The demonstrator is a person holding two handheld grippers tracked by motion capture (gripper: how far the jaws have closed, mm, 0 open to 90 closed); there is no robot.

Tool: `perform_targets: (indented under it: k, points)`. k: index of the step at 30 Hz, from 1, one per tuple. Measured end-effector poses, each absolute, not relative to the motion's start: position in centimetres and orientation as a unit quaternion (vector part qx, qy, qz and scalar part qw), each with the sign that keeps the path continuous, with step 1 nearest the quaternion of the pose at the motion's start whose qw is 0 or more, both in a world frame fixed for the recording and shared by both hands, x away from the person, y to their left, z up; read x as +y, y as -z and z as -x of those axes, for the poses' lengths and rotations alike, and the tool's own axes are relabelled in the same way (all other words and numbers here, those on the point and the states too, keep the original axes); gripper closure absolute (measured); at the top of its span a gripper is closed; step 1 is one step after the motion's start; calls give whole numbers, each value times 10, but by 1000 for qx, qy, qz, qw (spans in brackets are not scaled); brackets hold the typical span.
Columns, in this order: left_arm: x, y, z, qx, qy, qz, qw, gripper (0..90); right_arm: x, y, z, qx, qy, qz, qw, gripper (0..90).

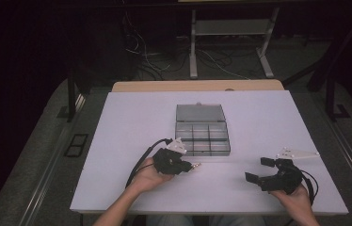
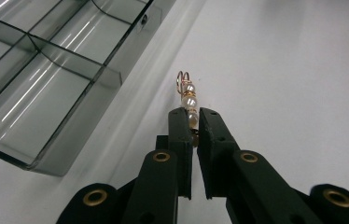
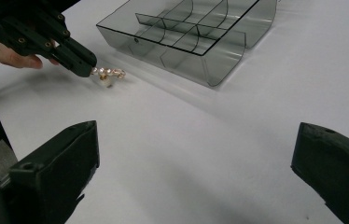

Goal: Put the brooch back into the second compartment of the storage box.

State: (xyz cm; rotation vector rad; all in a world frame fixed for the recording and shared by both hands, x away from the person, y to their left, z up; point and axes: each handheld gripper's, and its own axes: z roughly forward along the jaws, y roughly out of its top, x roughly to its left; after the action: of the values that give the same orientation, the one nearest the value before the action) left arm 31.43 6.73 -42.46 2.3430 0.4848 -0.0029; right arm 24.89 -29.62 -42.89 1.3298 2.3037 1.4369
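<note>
The pick-up looks done and the putting-away is still ahead: the left gripper (image 2: 192, 116) has its fingers (image 2: 180, 135) closed on the lower end of a pearl-and-wire trinket (image 2: 187, 95), a short string of pale beads with a coppery wire loop at its far tip, which sticks out beyond the fingertips. In the high view this trinket (image 1: 195, 165) sits just right of the left gripper (image 1: 187, 165), low in the centre of the frame and just in front of the near edge of the organiser box (image 1: 202, 137); whether it is lifted off the white worktop (image 1: 268, 122) or still brushing it cannot be told. The box, a smoky transparent compartment case with its lid (image 1: 199, 113) laid open toward the top of the frame, shows no contents in any of its cells: in the left gripper view, upper left, the cells (image 2: 37, 88) are bare, and the right gripper view, upper centre, shows the same empty dividers (image 3: 186, 35). So what remains, by my reading, is carrying the trinket over the near wall and releasing it into a cell. The right gripper (image 1: 263, 170), lower right in the high view, has its fingers (image 3: 60, 158) spread wide and grips nothing, resting well apart from the box.
</note>
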Motion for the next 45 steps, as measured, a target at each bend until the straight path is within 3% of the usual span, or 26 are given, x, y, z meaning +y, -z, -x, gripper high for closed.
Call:
perform_targets:
  k: [23, 45]
  points:
    - [75, 392, -321, 190, -3, -891, 413, 832, -295, 430, -249, 761, -473, -439, 57, 6]
    - [65, 366, -336, 178, -22, -890, 419, 832, -297, 430, -249, 762, -475, -436, 60, 6]
